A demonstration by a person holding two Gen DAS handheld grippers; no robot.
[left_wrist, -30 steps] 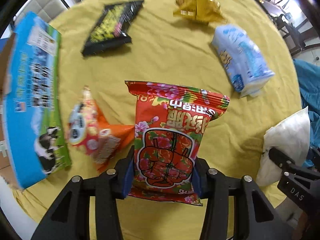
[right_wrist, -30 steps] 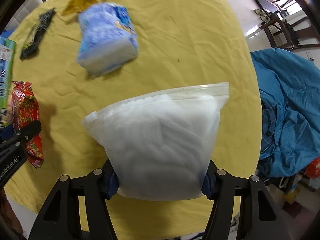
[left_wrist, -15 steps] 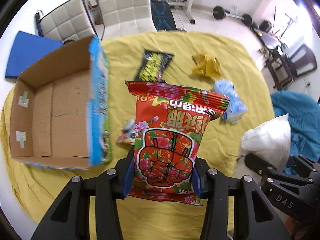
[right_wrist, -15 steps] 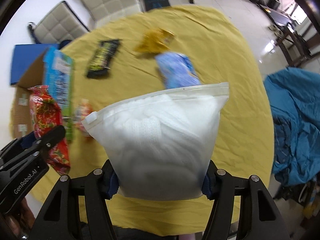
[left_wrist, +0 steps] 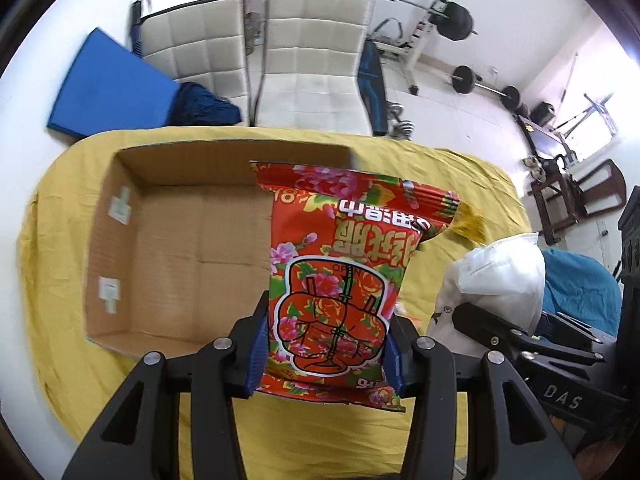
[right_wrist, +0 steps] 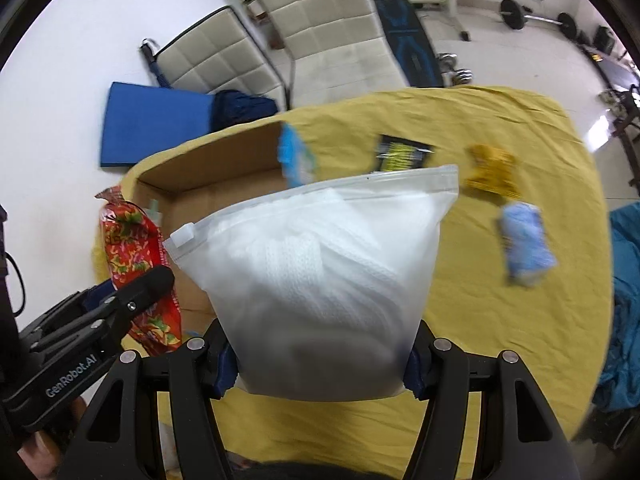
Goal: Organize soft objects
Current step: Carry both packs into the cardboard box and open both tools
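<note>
Left claw (left_wrist: 326,354) clamped on red floral snack bag (left_wrist: 344,276), held above open cardboard box (left_wrist: 188,248). Right claw (right_wrist: 320,364) clamped on white zip pouch (right_wrist: 320,280), beside it over yellow-covered bench (right_wrist: 500,340).

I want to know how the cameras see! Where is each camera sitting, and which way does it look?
Left wrist: rides the left gripper, looking down past the red snack bag into the cardboard box.
Right wrist: rides the right gripper, facing the white zip bag; the other gripper shows at left.
Both share the box, both bags and the yellow cloth.
</note>
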